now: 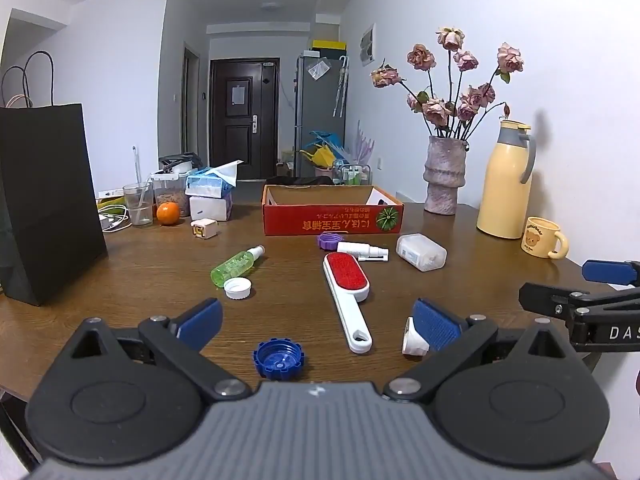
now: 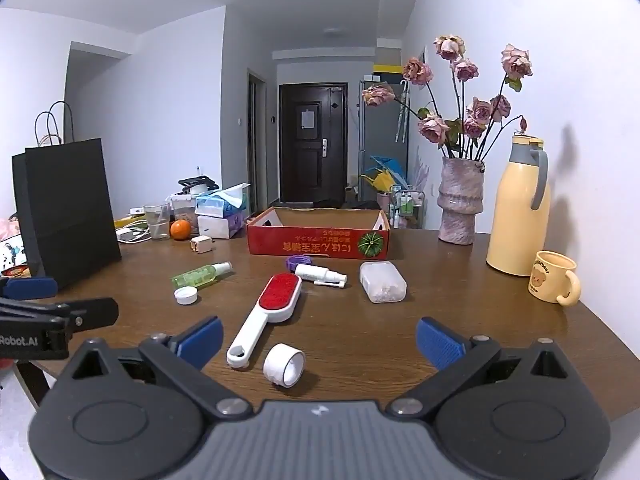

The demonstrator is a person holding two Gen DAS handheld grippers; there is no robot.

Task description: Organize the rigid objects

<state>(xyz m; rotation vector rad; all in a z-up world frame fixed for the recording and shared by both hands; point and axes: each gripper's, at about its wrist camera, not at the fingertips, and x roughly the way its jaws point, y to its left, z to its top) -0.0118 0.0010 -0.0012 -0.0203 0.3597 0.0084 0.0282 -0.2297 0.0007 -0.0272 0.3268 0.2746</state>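
Claws are both held wide apart over the near edge of the table (image 1: 160, 264), and nothing is gripped by either. Between the fingers of the left claw (image 1: 316, 318) a blue cap (image 1: 279, 358) is seen lying open side up; a white ring (image 1: 414, 338) lies just beside its right pad (image 1: 434, 324), though contact cannot be told. In the right wrist view the ring (image 2: 285, 364) lies on its side between the fingers of the right claw (image 2: 320, 338), its opening turned toward the camera.

The lint brush (image 1: 347, 292) is laid flat mid-table, its long axis running near to far: the red head points toward the red box (image 1: 332, 216), the white handle toward the claws. Behind its head a purple cap (image 1: 330, 240) and a white spray (image 1: 362, 251) are found, with a clear case (image 1: 421, 251) to the right. A green bottle (image 1: 237, 265) lies on its side at left, nozzle pointing away toward the right, a white cap (image 1: 238, 288) just beside it.
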